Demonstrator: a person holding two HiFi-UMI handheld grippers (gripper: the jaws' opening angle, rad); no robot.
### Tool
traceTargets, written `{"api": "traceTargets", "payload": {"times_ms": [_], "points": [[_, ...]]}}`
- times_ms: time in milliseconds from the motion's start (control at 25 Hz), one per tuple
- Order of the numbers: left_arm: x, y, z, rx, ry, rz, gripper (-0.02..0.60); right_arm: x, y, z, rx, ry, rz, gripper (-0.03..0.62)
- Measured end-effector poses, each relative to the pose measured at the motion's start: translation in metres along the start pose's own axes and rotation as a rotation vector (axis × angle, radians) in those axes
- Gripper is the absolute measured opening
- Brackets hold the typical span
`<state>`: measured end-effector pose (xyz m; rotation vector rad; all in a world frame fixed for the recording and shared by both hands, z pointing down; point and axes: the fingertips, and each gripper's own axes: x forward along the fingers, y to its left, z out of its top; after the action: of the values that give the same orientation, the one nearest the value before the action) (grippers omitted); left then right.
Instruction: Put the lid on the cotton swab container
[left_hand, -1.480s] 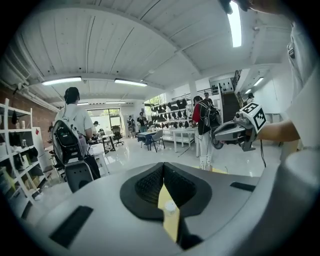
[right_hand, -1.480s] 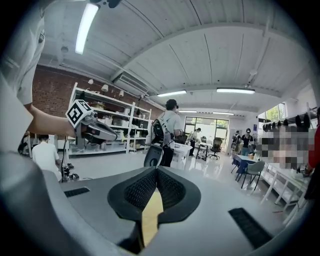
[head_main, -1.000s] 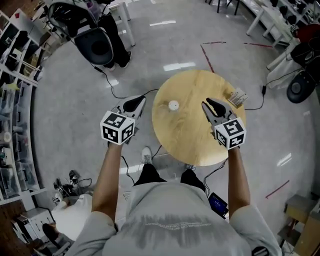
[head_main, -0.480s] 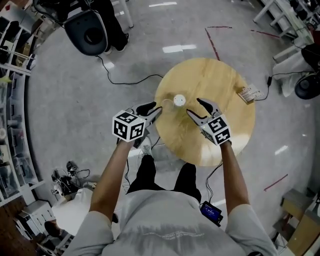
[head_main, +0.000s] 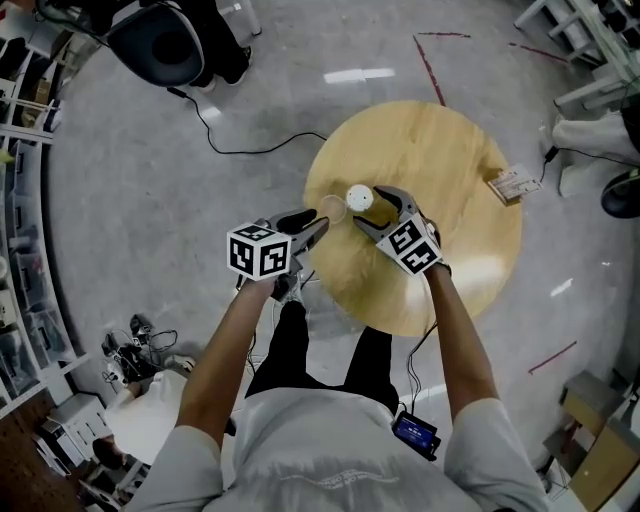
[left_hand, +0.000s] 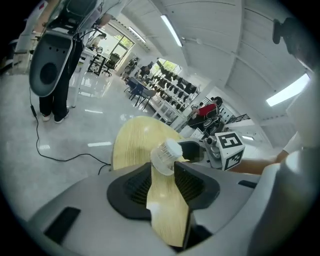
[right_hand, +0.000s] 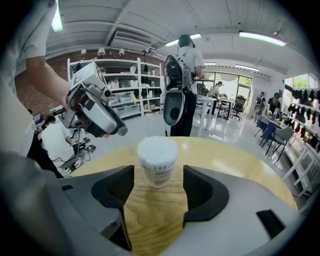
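The cotton swab container (head_main: 359, 196) stands upright on the round wooden table (head_main: 450, 160), its white swab tops showing and no lid on it. A faint clear round shape (head_main: 333, 207), perhaps the lid, lies just left of it. My right gripper (head_main: 370, 208) is at the container with its jaws opening. The container (right_hand: 157, 160) stands just beyond the right gripper (right_hand: 157, 176) tips, and nothing presses on it. My left gripper (head_main: 315, 225), jaws also opening and empty, hovers at the table's left edge. From the left gripper (left_hand: 163, 172) the container (left_hand: 167, 155) is straight ahead.
A small flat pack (head_main: 515, 185) lies at the table's right edge. Black cables (head_main: 230, 140) trail over the grey floor to a black machine (head_main: 160, 45) at the top left. Shelving (head_main: 25, 200) lines the left side. A person (right_hand: 186, 65) stands beyond the table.
Both grippers have closed in on the container from either side, and their jaws have spread from nearly shut to wide. The head view has drifted, so the table sits higher in the frame.
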<state>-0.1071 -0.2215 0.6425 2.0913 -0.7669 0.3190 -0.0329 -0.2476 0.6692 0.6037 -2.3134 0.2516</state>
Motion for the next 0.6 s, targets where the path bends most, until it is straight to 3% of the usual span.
{"api": "traceTargets", "payload": {"times_ms": [280,600], "points": [[0.006,0.0,0.006,-0.077,-0.031,-0.06,0.149,0.02,-0.004,-0.001,-0.013,-0.006,-0.018,0.313],[0.001,-0.004,0.024,-0.006,-0.031,-0.054,0.138,0.021,-0.001,-0.003,-0.001,-0.01,-0.057,0.284]]}}
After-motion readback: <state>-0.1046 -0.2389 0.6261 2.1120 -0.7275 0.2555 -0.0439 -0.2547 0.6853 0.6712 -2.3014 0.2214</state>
